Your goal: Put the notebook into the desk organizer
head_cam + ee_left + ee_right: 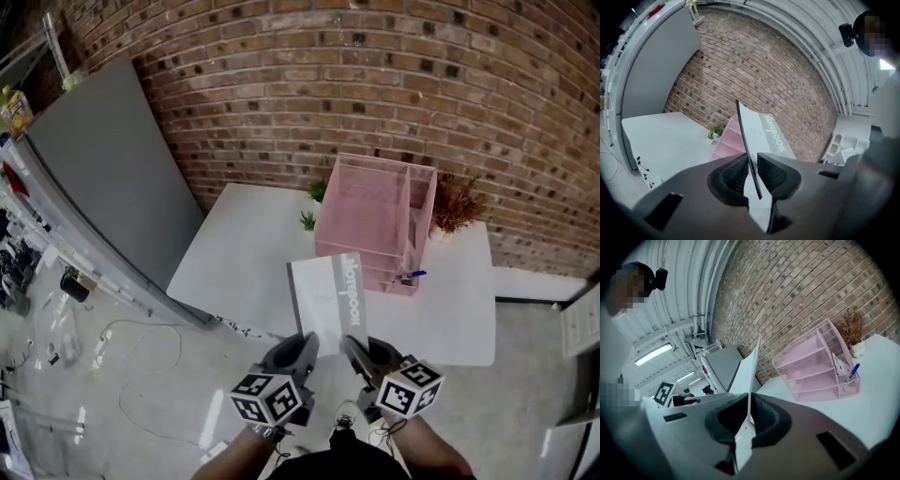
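Both left gripper (pixel 306 349) and right gripper (pixel 353 351) pinch the notebook (pixel 328 298) by its near edge, desk organizer (pixel 373 217) straight ahead.

A white table (pixel 244 272) stands by a brick wall (pixel 375 84), bearing a dried plant (pixel 457 202).

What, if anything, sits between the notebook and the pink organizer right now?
Nothing visible. The notebook, gripped by the left gripper and right gripper, has only bare table ahead, up to the organizer. The blue pen stands in its right side compartment.
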`<state>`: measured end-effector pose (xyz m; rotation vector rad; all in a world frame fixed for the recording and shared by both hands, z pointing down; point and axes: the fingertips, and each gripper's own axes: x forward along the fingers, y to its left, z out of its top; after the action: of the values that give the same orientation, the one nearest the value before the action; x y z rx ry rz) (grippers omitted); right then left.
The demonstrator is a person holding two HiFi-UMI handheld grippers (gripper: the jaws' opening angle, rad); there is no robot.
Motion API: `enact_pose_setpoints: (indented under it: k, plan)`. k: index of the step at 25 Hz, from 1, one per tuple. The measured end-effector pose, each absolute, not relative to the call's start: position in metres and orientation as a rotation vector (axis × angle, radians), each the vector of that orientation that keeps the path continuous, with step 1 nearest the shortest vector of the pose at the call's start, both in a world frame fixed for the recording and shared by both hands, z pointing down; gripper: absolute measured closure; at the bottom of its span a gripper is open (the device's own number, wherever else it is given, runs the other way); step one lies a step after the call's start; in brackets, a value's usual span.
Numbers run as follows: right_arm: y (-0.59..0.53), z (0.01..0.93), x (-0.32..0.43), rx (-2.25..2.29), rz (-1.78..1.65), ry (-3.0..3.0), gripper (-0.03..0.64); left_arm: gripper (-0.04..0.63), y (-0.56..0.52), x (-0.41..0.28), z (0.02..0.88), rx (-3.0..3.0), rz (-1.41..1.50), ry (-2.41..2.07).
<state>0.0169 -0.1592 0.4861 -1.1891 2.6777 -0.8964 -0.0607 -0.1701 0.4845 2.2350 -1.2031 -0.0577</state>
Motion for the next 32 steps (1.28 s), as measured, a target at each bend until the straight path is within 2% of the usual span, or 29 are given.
enact_pose_setpoints:
  k: [14, 32]
  plan:
    - [-0.225, 0.477, 0.088, -1.203, -0.913, 2.605, 0.603, 0.534, -0.238, 0.01, 0.475, 2.269, -0.078, -1.177]
    - [-0.291, 0.481, 0.105, -1.318, -0.973, 2.47, 0.604, 0.529, -0.311, 0.026, 0.482, 2.309, -0.05, -1.056]
